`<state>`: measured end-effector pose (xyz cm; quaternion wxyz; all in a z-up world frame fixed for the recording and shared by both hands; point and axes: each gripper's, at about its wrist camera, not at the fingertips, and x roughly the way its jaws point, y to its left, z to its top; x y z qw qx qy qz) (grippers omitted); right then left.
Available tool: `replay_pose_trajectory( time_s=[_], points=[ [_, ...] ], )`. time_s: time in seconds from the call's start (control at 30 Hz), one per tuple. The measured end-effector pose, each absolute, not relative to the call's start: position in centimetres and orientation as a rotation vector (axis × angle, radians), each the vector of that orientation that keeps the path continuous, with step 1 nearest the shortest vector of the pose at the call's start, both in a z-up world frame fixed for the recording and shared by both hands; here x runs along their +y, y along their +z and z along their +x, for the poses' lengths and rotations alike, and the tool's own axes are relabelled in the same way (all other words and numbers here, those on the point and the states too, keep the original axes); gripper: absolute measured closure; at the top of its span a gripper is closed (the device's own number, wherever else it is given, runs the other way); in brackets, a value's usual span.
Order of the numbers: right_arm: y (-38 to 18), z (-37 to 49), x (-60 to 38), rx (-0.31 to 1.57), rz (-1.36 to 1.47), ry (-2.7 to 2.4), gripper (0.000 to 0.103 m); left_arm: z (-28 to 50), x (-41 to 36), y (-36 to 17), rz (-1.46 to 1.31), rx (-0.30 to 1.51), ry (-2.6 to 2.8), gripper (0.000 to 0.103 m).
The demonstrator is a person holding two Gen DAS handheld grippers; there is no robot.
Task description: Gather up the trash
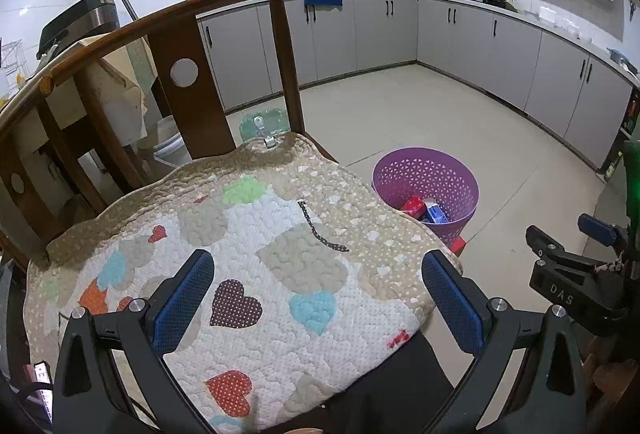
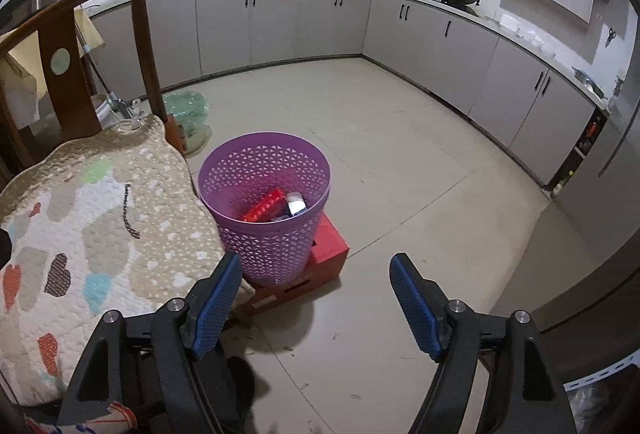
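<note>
A purple perforated trash basket (image 2: 266,190) stands on a red box (image 2: 330,248) on the floor, right of the chair. It holds a red packet (image 2: 264,208) and a blue-white packet (image 2: 296,204). It also shows in the left wrist view (image 1: 426,176). My left gripper (image 1: 318,282) is open and empty above the quilted seat cushion (image 1: 248,254). My right gripper (image 2: 316,290) is open and empty, near the basket's front. The right gripper also shows at the right edge of the left wrist view (image 1: 576,258).
A wooden chair (image 1: 192,74) carries the heart-patterned cushion, which has a dark stitched strip (image 1: 320,230). A green plastic bag (image 2: 188,114) and a white bucket (image 2: 106,112) sit behind the chair. Grey kitchen cabinets (image 2: 400,30) line the far and right walls.
</note>
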<state>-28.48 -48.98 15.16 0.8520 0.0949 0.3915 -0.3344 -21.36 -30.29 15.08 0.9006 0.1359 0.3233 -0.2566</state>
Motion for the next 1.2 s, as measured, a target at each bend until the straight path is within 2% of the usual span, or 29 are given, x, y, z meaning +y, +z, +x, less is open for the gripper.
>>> replay_pose_trajectory(
  time_s=[0.3,1.2],
  points=[
    [14.7,-28.4,-49.3,0.857,0.143,-0.777,0.021,-21.0,-30.5,14.2,0.291,0.702,-0.535,0.0],
    [14.5,-28.1,-48.5,0.8,0.229,-0.652,0.019,-20.4,-30.7,12.4,0.285,0.812,-0.577,0.0]
  ],
)
